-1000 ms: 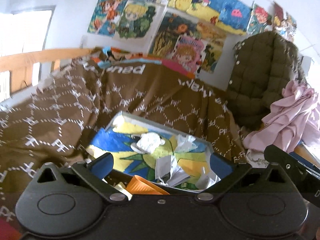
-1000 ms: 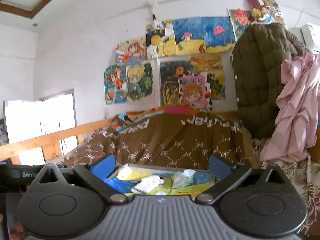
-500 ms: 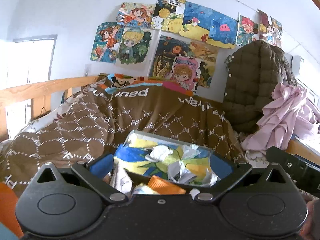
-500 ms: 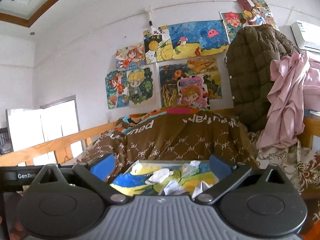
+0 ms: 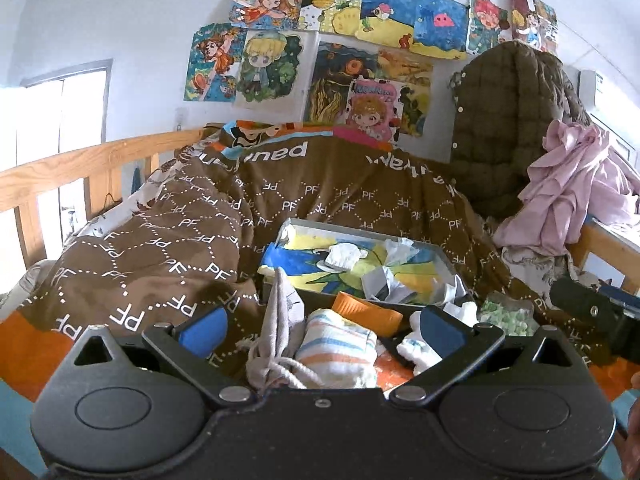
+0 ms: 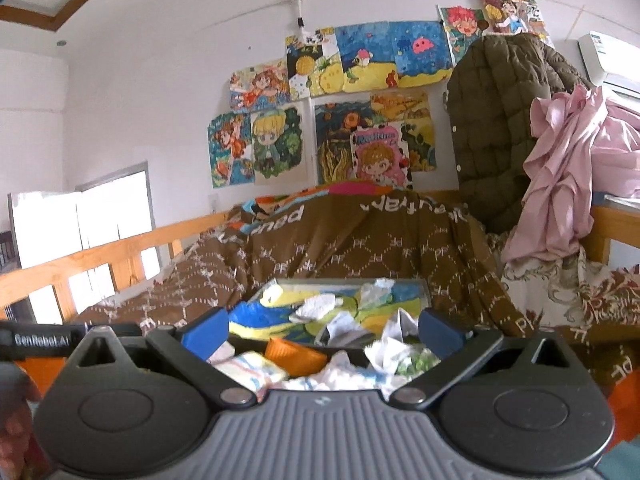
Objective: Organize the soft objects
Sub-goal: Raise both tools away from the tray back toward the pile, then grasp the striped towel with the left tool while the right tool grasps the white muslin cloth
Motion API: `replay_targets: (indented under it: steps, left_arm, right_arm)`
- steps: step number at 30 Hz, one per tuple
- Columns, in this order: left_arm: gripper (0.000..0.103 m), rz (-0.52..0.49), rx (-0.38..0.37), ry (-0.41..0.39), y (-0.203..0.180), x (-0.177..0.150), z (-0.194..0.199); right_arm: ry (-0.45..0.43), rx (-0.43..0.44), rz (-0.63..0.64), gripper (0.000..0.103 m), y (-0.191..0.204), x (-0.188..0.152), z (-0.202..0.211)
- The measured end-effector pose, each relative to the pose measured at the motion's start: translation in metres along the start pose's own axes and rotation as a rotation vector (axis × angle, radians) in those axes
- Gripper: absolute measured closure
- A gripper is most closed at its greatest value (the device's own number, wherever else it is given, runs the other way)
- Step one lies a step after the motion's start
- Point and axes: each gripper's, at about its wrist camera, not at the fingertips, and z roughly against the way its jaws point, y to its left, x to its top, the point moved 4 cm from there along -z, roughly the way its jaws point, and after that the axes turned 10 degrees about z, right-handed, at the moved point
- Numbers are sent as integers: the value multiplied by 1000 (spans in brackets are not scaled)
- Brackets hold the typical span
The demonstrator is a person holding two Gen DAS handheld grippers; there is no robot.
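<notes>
Both views have tipped down since a second ago, bringing a heap of small soft items into sight at the near edge of the tray [image 5: 440, 254]. Nearest is the striped sock [image 5: 340, 350], lying on the bed directly ahead of the left gripper [image 5: 322, 326] and between its spread blue pads [image 5: 202, 330], long axis running roughly away from the camera. Beside it lie a grey cloth [image 5: 280, 320] to the left, an orange piece [image 5: 366, 312] behind and a white sock [image 5: 416, 350] to the right. In the right view the striped sock [image 6: 252, 368] sits low and left of the right gripper [image 6: 322, 332], also wide open and empty. Judgement: the left gripper is nearer and better aligned. Beyond, the brown quilt [image 5: 200, 240] covers the bed.
</notes>
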Motion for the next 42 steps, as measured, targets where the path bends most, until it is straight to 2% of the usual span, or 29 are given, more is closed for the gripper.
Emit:
replay_targets:
  steps: [18, 26, 34, 38, 42]
  left_arm:
    - [1, -34, 58, 130, 2, -30, -27]
    - [1, -67, 93, 193, 0, -41, -41]
    - [1, -105, 92, 242, -6, -52, -52]
    - [1, -157, 88, 260, -11, -54, -59]
    - [1, -196, 65, 257, -19, -49, -69]
  right_arm:
    - [181, 2, 25, 0, 4, -36, -21]
    - [309, -10, 39, 0, 1, -57, -38]
    - [360, 3, 33, 0, -6, -65, -47]
    - [379, 40, 88, 0, -3, -67, -62]
    - [323, 74, 212, 0, 5, -65, -83]
